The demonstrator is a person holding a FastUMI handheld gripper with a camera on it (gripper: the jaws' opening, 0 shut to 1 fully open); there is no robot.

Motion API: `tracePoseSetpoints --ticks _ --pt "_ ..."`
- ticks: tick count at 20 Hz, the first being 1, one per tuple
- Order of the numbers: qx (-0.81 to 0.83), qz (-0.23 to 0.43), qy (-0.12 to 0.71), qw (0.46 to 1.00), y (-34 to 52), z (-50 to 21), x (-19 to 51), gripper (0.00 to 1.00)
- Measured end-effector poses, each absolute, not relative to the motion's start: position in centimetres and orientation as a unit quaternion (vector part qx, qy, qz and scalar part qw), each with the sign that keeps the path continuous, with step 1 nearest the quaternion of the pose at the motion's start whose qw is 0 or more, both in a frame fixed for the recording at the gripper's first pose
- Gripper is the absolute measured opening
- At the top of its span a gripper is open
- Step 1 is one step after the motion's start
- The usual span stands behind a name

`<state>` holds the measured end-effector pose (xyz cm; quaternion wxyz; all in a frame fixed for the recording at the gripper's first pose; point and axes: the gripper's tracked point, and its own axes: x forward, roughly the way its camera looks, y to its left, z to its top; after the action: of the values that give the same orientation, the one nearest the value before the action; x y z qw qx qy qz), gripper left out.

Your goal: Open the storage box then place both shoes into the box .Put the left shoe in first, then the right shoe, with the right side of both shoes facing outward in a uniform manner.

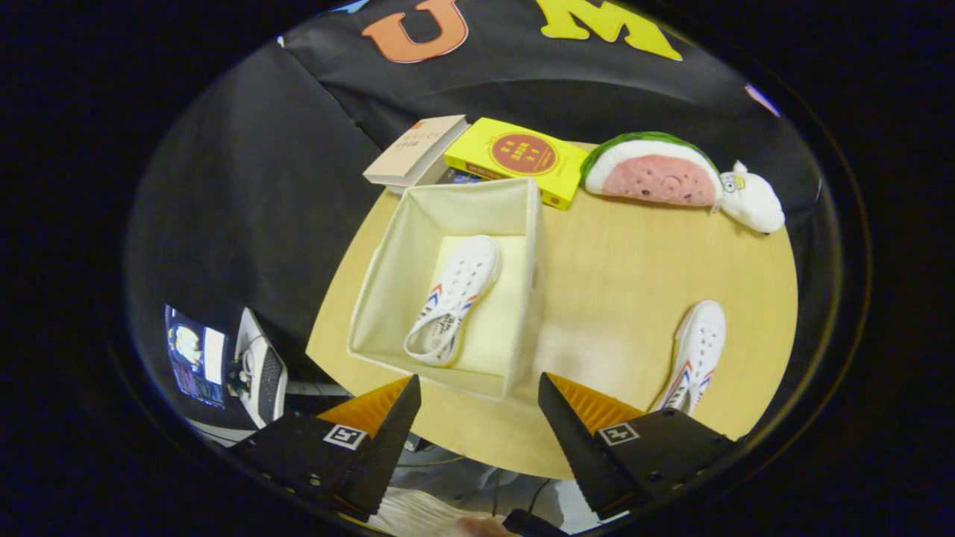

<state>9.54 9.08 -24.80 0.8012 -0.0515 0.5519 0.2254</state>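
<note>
Cream box [388, 276] holding one shoe [453, 298], second shoe [697, 356] outside, claw [477, 395] spread

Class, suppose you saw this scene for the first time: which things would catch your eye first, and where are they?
An open storage box just beyond the open tongs holds one white shoe. A second shoe lies on the round table right of the box. A watermelon plush rests at the far edge.

Gripper [477, 388]: two wedge-shaped fingers [388, 429] tapering to points, set wide apart, nothing between. Ribbed inner pads. Each finger mounts on blocky black body [664, 447]; small square black-and-white fiducial marker [345, 436] on top of each. Small screws visible on left block. Thin cables run beneath.
</note>
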Motion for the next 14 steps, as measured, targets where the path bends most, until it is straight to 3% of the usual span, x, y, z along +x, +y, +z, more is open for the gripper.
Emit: tracePoseSetpoints --ticks 4,14 --pt "-0.045 0.205 0.577 0.79 2.6 -26.2 9.3 0.96" --pt "-0.039 0.072 0.602 0.794 -12.2 -32.9 12.9 0.96"
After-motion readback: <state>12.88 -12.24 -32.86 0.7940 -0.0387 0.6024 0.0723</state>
